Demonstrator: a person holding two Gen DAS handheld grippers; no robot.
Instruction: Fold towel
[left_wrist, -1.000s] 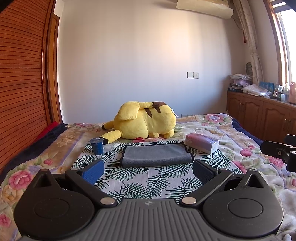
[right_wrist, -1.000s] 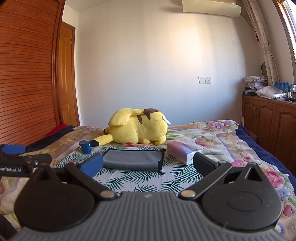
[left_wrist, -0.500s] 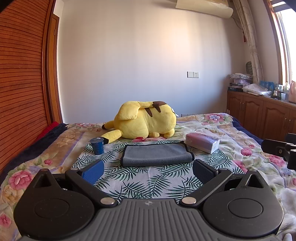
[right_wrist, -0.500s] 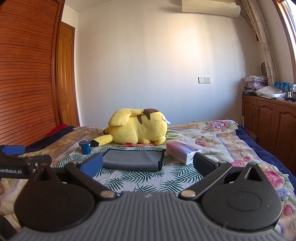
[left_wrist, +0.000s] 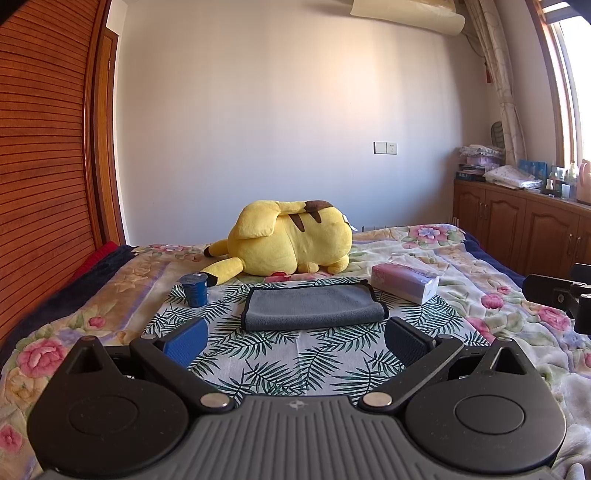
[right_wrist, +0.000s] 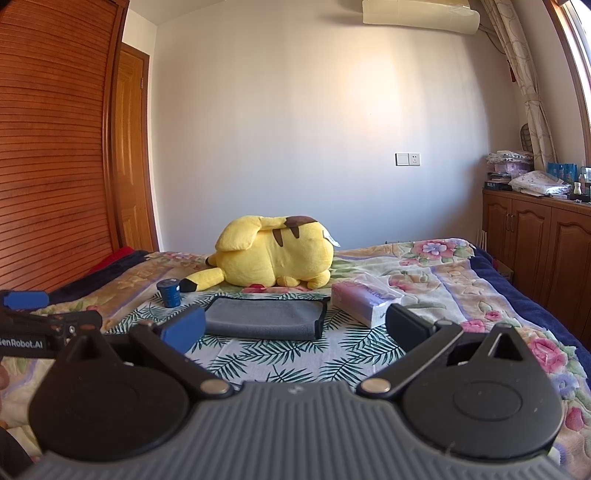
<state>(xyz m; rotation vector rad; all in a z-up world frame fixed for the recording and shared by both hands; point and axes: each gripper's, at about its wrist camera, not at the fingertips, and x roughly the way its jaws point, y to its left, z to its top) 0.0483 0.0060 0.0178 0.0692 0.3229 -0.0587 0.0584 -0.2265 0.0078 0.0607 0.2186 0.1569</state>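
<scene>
A grey towel (left_wrist: 314, 308) with a dark edge lies folded flat on a palm-leaf cloth (left_wrist: 295, 365) on the bed; it also shows in the right wrist view (right_wrist: 264, 323). My left gripper (left_wrist: 297, 341) is open and empty, hovering just short of the towel's near edge. My right gripper (right_wrist: 295, 326) is open and empty, near the towel's front right. The left gripper's side (right_wrist: 40, 325) shows at the left of the right wrist view, and the right gripper's side (left_wrist: 561, 299) at the right of the left wrist view.
A yellow plush toy (left_wrist: 291, 242) lies behind the towel. A small blue cup (left_wrist: 194, 290) stands to its left and a pink tissue pack (left_wrist: 404, 282) lies to its right. A floral blanket (left_wrist: 480, 280) covers the bed. Wooden cabinets (left_wrist: 524, 229) line the right wall.
</scene>
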